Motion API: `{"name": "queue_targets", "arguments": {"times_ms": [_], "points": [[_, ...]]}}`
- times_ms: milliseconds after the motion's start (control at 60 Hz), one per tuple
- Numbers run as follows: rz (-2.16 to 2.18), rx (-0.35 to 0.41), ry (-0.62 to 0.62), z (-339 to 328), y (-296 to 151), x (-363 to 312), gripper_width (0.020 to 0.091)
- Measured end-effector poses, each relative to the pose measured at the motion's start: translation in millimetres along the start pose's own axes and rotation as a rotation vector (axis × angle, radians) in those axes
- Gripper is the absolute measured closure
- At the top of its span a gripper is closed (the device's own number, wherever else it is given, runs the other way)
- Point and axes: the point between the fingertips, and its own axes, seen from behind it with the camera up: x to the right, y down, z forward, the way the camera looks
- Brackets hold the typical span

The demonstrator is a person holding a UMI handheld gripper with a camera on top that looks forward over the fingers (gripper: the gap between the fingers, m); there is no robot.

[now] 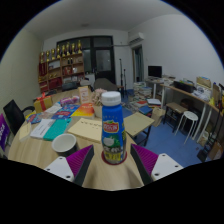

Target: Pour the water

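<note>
A plastic bottle (113,128) with a white cap and a blue and green label stands upright on the wooden table (108,176). It sits between my gripper's (112,161) two fingers, with a small gap showing on each side of it. The purple pads (82,160) flank the bottle's base without pressing on it, so the gripper is open. A white bowl (64,143) rests on the table to the left of the bottle, just beyond the left finger.
Books, papers and small boxes (62,118) cover the table beyond the bowl and bottle. A white stool (188,119) stands on the blue floor to the right. Desks with a monitor (155,72) line the far right, and a shelf (62,66) fills the far left.
</note>
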Motion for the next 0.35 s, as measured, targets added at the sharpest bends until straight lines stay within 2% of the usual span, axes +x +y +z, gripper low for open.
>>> {"name": "queue_targets", "arguments": {"times_ms": [217,350], "points": [[-0.043,0.014,0.027,-143,-29,-28,0.0270],[-0.085,0.012,0.052,-241,-35,-71,0.0273]]}}
